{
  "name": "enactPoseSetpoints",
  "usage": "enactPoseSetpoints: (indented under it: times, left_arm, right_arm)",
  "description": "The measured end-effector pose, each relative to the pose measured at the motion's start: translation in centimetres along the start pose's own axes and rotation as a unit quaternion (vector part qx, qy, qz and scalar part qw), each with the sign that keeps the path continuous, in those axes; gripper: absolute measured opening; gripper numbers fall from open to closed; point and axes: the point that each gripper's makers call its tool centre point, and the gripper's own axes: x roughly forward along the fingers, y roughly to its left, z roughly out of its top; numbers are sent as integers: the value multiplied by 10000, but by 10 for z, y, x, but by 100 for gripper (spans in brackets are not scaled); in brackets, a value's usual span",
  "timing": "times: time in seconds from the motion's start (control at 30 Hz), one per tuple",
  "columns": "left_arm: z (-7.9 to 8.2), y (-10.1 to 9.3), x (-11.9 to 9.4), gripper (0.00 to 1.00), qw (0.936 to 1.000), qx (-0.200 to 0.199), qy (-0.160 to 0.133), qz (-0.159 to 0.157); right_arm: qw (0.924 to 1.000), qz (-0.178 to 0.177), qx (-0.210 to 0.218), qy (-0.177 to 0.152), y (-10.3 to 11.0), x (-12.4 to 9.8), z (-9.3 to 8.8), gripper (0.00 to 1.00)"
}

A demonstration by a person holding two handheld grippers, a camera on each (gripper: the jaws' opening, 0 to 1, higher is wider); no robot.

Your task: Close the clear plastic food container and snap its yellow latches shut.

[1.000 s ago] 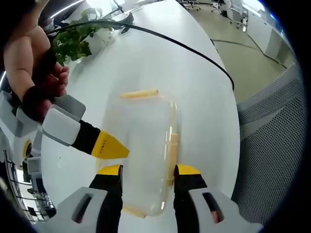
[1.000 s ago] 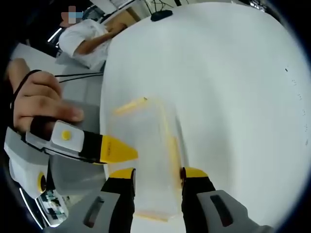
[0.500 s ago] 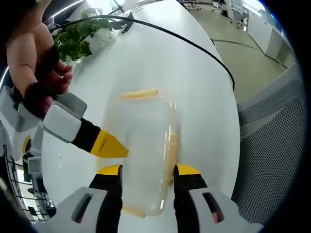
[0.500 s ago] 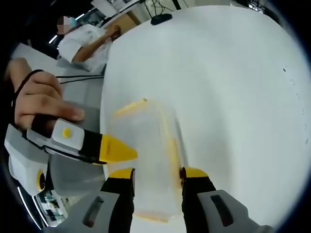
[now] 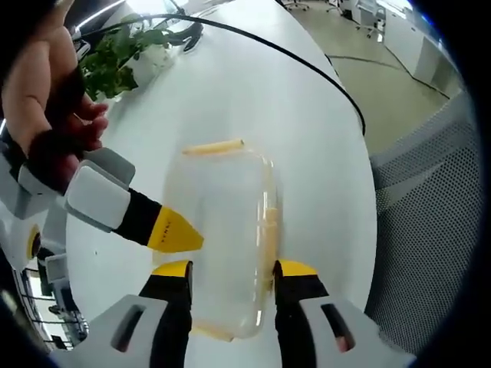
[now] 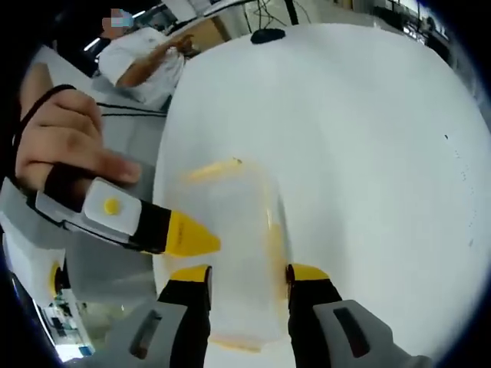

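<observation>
Two grippers, left gripper and right gripper, straddling clear container near counter edge; fingers spread, nothing grasped. Lid seated; yellow latches judged unsnapped.

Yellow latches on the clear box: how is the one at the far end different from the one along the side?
The far-end latch lies across the short end of the clear food container, while the side latch runs along its long edge. The far-end latch looks bright and sharp, and the side latch looks paler and blurrier. Both are thin yellow strips on the rim.
</observation>
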Motion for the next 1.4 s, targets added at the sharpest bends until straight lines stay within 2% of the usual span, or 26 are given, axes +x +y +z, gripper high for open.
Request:
enactPoseSetpoints:
  times: [0.3,0.47,0.57,0.8,0.9,1.03,1.2,1.4]
  left_arm:
    - [1,-9,-1,54,9997,-11,2,-243]
    - [2,-11,-2,56,9994,7,-34,-350]
    - [1,-11,-1,58,9992,168,-14,-358]
    - [3,-12,-1,64,9988,-70,-58,-486]
    - [0,-14,-1,72,9982,-222,-3,-549]
    - [-1,-21,-2,80,9968,-286,-13,-744]
    - [-4,-19,-4,81,9961,-416,20,-779]
    - [-1,-10,-9,85,9952,-578,-133,-780]
  right_arm:
    - [9992,-291,-224,-153,1,-4,-3,38]
    - [9986,-415,-259,-221,4,-6,-7,42]
    - [9982,-472,-296,-232,6,-7,-10,45]
    - [9972,-600,-233,-391,8,-13,-16,52]
    - [9969,-641,-209,-403,9,-14,-20,52]
    - [9971,-629,-153,-410,13,-11,-28,58]
    - [9966,-642,-59,-510,14,-13,-28,60]
    - [9964,-646,-144,-533,20,-16,-25,62]
